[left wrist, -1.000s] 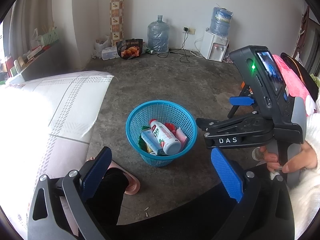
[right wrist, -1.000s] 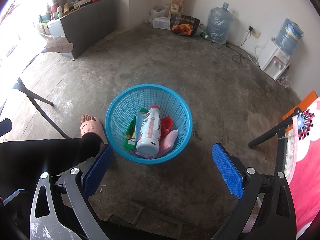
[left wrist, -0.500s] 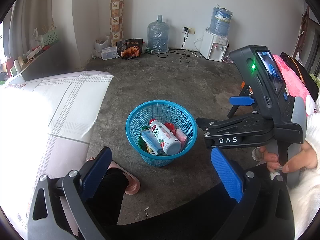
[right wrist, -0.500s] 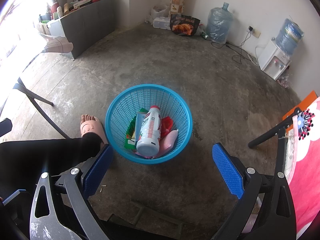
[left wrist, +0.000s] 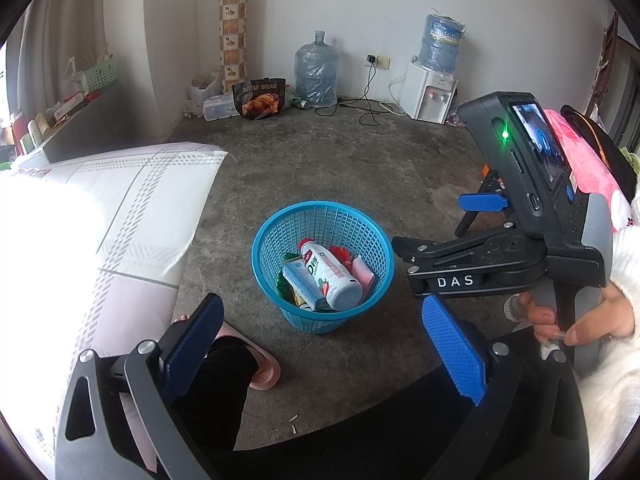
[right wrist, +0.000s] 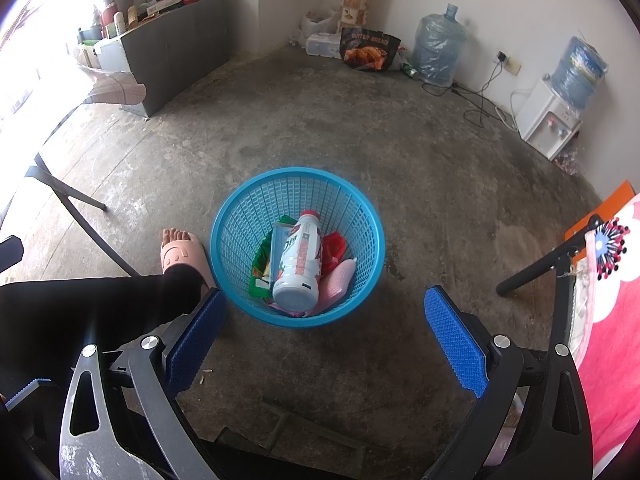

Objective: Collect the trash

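Nothing has shifted this past second. Both hand-held grippers, left (left wrist: 320,344) and right (right wrist: 326,336), hang released over the basket (right wrist: 236,216). The bottle (right wrist: 300,260) lies inside, so collecting looks done.

Right gripper (right wrist: 326,338) gapes wide and empty, blue basket (right wrist: 236,216) just ahead between its fingers, white bottle (right wrist: 300,260) inside.
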`<control>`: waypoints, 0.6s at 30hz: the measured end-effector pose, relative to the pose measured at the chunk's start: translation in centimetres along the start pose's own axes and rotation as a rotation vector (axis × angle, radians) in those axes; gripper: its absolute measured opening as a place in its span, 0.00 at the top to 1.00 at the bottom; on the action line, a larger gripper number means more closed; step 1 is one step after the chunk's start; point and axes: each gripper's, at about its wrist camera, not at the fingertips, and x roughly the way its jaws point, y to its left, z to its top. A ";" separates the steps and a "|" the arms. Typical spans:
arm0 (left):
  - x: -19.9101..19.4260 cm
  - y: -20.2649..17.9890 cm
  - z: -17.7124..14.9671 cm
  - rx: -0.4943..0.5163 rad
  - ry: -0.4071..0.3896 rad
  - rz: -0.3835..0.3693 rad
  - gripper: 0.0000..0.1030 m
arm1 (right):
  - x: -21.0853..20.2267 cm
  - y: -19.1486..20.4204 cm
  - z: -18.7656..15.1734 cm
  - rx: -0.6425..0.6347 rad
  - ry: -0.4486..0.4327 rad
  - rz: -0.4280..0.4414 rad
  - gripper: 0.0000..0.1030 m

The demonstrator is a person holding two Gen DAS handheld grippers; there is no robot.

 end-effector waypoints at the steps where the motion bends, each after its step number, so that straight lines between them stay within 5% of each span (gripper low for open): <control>1: 0.0 0.0 0.0 0.000 0.000 0.000 0.05 | 0.0 0.0 0.0 0.000 0.000 0.000 0.08; 18: 0.1 -0.1 -0.1 0.003 0.003 0.004 0.05 | 0.1 0.0 -0.3 -0.004 0.002 0.001 0.08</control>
